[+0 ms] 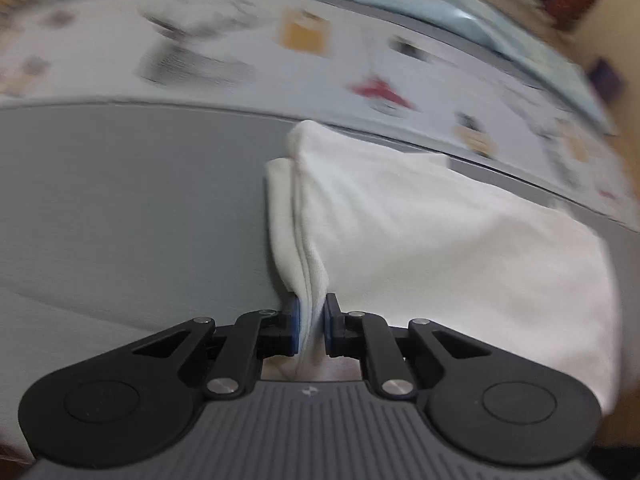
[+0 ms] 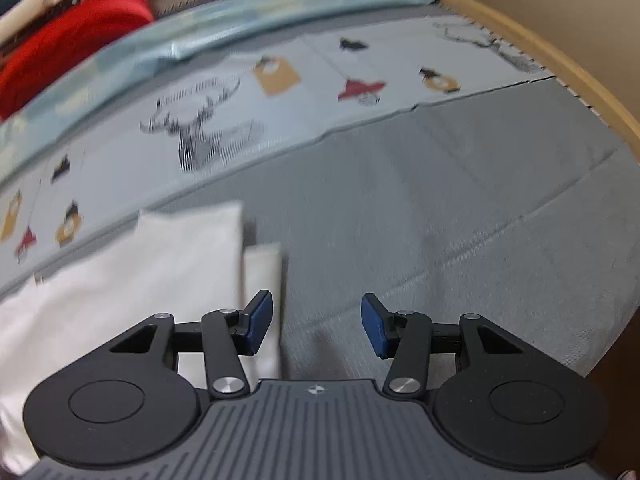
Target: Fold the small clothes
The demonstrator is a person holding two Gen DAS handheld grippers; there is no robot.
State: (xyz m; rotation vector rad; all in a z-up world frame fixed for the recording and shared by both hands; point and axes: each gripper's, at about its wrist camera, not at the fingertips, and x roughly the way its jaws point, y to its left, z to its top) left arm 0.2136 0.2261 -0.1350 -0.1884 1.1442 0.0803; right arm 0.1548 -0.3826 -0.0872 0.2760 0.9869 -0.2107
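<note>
No containers in view. White garment [image 1: 440, 240] lies on the grey bed cover [image 1: 140, 200] (printed sheet [image 2: 280, 92] beyond). Left gripper [image 1: 311, 326] is clamped on its bunched edge. Right gripper [image 2: 317, 326], fingers apart, hovers beside the garment's edge, holding nothing.
</note>
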